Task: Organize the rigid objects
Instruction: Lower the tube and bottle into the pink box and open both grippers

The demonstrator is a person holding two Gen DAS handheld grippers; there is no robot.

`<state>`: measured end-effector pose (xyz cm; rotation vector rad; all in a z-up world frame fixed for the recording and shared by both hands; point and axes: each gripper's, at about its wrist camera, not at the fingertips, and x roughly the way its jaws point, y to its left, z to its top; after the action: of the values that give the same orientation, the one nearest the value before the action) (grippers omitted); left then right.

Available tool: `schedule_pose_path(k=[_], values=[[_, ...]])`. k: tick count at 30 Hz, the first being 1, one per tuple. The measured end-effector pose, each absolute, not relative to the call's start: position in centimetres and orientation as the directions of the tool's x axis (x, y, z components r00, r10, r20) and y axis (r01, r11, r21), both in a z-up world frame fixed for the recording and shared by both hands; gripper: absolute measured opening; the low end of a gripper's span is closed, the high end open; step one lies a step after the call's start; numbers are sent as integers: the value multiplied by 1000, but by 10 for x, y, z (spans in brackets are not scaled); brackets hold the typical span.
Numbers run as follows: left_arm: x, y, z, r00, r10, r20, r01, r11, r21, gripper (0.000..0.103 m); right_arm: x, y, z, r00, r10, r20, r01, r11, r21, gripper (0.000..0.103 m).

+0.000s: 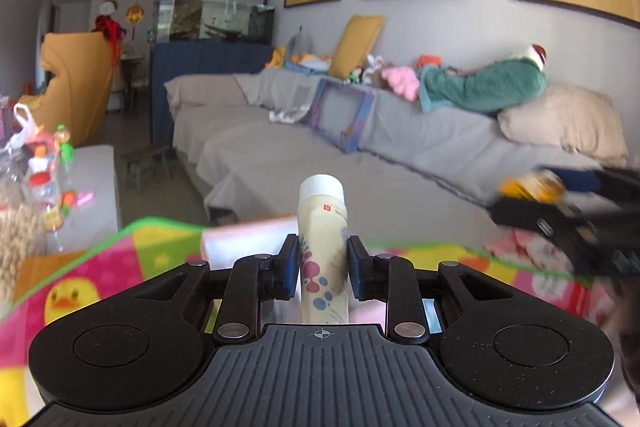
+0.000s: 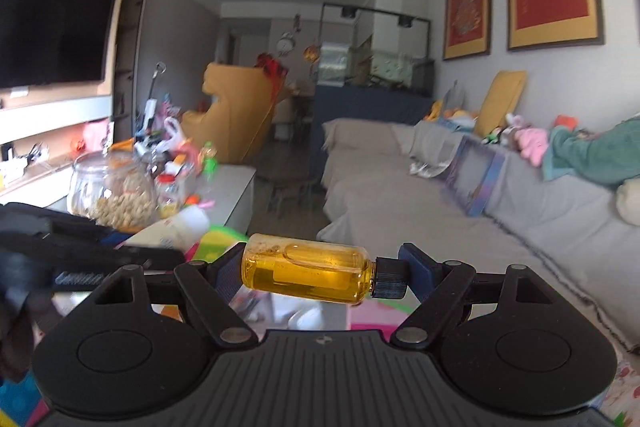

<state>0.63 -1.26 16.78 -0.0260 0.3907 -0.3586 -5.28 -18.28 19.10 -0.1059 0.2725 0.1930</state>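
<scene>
left gripper (image 1: 323, 267): clamped on upright cream bottle (image 1: 323, 247) | right gripper (image 2: 320, 273): pinching amber bottle (image 2: 308, 273) sideways, end to end

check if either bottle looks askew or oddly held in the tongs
The small amber glass bottle with a black cap lies sideways, pinched end to end between the right tongs, base on one pad, cap on the other. The cream plastic bottle with a white cap stands nearly upright in the left tongs, leaning slightly.
</scene>
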Motion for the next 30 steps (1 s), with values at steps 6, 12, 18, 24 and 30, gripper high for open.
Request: schedule_pose_path(k=[6,12,18,24,30], values=[[84,-44,177,865,-290,-409,282,956,-80,29,-45,-202,191,951,143,-274,-166,984,-65,81],[88,-46,153,841,-282,-463,286,956,-63,29,-27,-200,174,935,134,-328,-167,983,-74,81],[56,-16,125,812,-307,-497,268,952,-151,29,-1,-199,164,895,169,-412,-189,982,-8,81],[32,17,93,782,-276,-558,193,960,-204,29,46,-169,175,875,186,-446,-205,979,5,81],[21,36,87,786,-237,-571,161,970,-181,29,110,-114,198,879,189,-438,-245,967,-73,87]])
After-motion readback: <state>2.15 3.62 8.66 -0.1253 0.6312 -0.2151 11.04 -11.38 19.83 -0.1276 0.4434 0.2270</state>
